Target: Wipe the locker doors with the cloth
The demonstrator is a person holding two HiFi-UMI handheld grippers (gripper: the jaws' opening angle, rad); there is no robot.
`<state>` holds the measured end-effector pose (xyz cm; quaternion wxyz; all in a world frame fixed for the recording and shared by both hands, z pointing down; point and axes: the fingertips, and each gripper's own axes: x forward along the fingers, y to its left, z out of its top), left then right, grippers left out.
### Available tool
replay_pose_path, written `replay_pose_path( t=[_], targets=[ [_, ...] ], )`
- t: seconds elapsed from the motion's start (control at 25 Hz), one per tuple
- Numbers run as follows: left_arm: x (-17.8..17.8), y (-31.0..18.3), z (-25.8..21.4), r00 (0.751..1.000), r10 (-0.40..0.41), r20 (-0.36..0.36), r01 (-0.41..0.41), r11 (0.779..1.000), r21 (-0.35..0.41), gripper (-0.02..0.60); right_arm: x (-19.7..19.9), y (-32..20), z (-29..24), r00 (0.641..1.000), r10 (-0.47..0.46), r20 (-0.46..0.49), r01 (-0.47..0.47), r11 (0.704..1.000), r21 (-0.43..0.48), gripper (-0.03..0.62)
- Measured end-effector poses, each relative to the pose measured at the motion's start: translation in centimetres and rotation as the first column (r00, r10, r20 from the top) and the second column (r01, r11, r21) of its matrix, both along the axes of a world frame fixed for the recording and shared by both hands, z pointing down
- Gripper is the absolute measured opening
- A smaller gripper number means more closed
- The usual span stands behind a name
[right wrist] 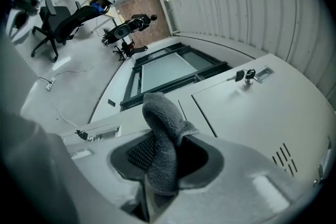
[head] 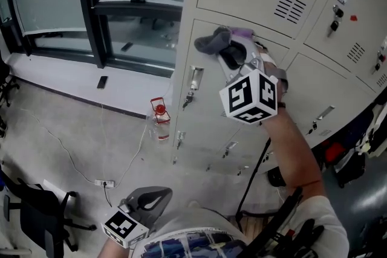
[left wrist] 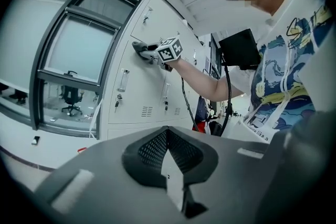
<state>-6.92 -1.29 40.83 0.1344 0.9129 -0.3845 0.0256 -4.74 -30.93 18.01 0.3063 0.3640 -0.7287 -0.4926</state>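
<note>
One grey fleecy cloth (right wrist: 161, 136) is pinched between the jaws of the right gripper (right wrist: 160, 168), which close tightly on it. Its free end folds over ahead of the tips and lies against the top edge of a pale grey metal locker door (head: 205, 99). The left gripper (left wrist: 168, 161) hangs low by the person's waist, well apart from that door, jaws together with nothing between them. Two black-and-white marker cubes (head: 251, 96) show, one per gripper. Below the right gripper, on the floor at the locker's foot, stands one clear plastic bottle with a red cap (head: 159, 121). On the person's printed white T-shirt (left wrist: 286, 76), only "like a" can be read.
</note>
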Motion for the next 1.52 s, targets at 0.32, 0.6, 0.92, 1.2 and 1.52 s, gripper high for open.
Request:
replay_pose_path(
  t=[0.32,0.6,0.92,1.2,1.52],
  targets=[
    [-0.4,0.1,0.1,1.0,-0.012,-0.002,0.012,1.0,0.001,0.002,0.0,-0.2,7.1,0.998,-0.006,-0.056,0.0,0.995,-0.102,0.112],
    [-0.1,0.2,0.2,1.0,-0.013,0.008,0.013,1.0,-0.01,0.002,0.1,-0.3,17.5,0.989,-0.02,-0.148,-0.02,0.965,-0.261,0.112],
    [-0.2,0.3,0.4,0.999,-0.032,0.009,0.032,0.999,-0.02,0.002,0.2,-0.3,28.0,0.97,-0.048,-0.239,-0.053,0.915,-0.399,0.11],
    [-0.2,0.3,0.5,0.999,-0.043,0.013,0.043,0.999,-0.018,0.002,0.0,-0.4,35.7,0.95,-0.074,-0.303,-0.09,0.865,-0.493,0.11],
    [-0.1,0.4,0.5,0.999,-0.051,0.018,0.051,0.998,-0.021,0.002,-0.1,0.1,38.5,0.939,-0.103,-0.328,-0.106,0.822,-0.56,0.11]
  ],
)
